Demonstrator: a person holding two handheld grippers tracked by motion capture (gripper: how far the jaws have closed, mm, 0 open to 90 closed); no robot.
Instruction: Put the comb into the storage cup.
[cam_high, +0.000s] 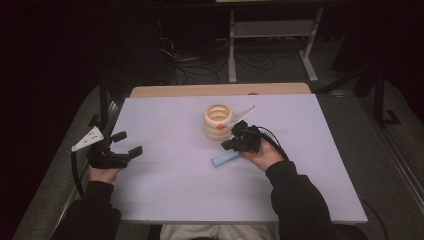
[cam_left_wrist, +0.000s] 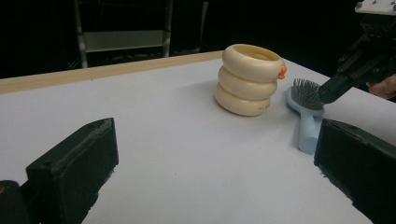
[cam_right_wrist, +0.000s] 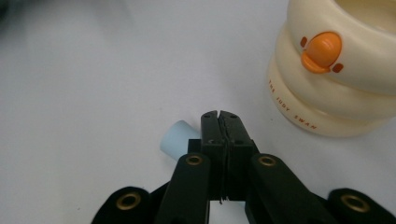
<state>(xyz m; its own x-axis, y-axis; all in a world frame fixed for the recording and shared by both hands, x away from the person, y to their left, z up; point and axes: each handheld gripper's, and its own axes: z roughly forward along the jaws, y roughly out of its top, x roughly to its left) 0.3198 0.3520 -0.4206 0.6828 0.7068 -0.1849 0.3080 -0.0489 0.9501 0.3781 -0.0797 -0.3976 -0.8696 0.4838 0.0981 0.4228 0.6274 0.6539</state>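
A cream holder shaped like three stacked rings (cam_high: 218, 121) (cam_left_wrist: 247, 79) (cam_right_wrist: 336, 79), with an orange duck bill on its front, stands upright at mid-table. A light blue hairbrush (cam_high: 225, 159) (cam_left_wrist: 306, 100) lies flat just in front of it, bristles up. My right gripper (cam_high: 227, 146) (cam_right_wrist: 219, 116) is shut, its jaws pressed together with no gap, directly over the brush; the handle end (cam_right_wrist: 177, 140) pokes out beneath them. In the left gripper view that gripper's tip (cam_left_wrist: 329, 93) rests at the bristles. My left gripper (cam_high: 127, 143) (cam_left_wrist: 217, 172) stands open with nothing between its fingers, at the table's left edge.
The pale lilac table top (cam_high: 175, 190) has a wooden strip (cam_high: 220, 90) along its far edge. Beyond it, a metal rack's legs (cam_high: 232, 55) and cables lie on a dark floor. Both forearms in dark sleeves come in from the near edge.
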